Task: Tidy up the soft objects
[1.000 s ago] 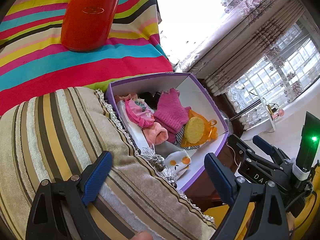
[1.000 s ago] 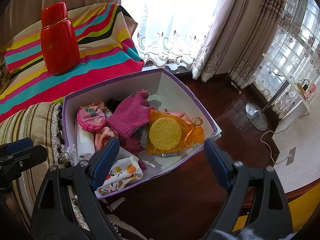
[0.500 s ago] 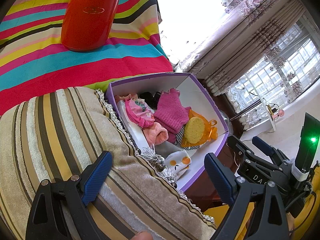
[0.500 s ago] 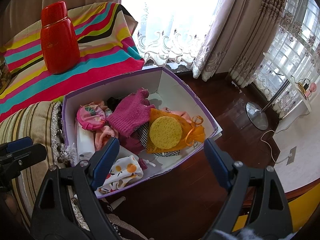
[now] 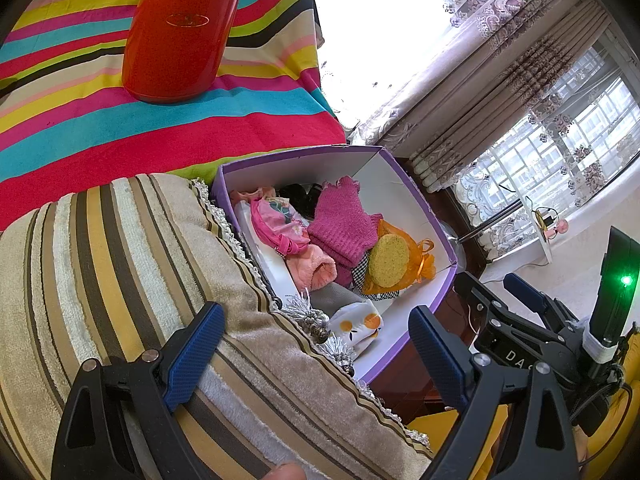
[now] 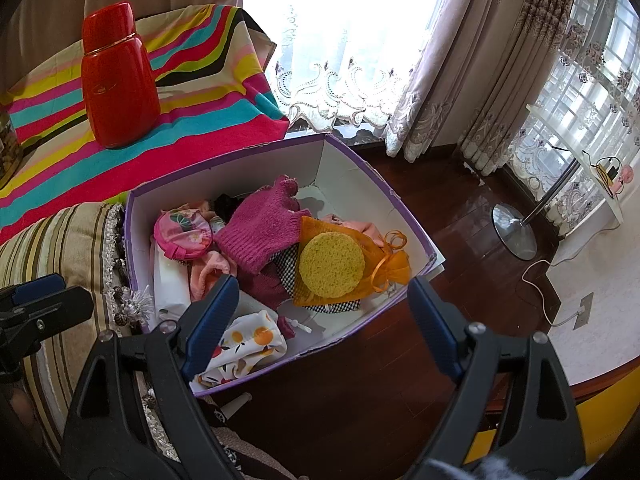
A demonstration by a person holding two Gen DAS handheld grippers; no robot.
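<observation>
your right gripper [image 6: 318, 320] hangs with jaws wide and nothing between them, over the near edge of the box [image 6: 404, 216]. your left gripper [image 5: 312, 344] is spread just as wide and empty, above the striped cushion [image 5: 100, 248] at 9 o'clock of the box.

nearest in the box, at 6 o'clock: a white cloth with orange print [image 6: 248, 344], loose and light; pinch a raised fold. past it at centre, a yellow sponge [image 6: 331, 265] lies on an orange mesh bag [image 6: 390, 268]. sponge looks light and squashy, so take it across the edges; the bag looks slippery, its ribbon the better hold. at 11 o'clock, a magenta knit piece [image 6: 260, 228], thick and grippy, bunch it anywhere. at 9 o'clock, a pink pouch [image 6: 182, 234], firmer.

farthest, at 10 o'clock on the striped blanket [image 6: 208, 80], a red flask [image 6: 118, 80], hard, likely not yours to sort.
</observation>
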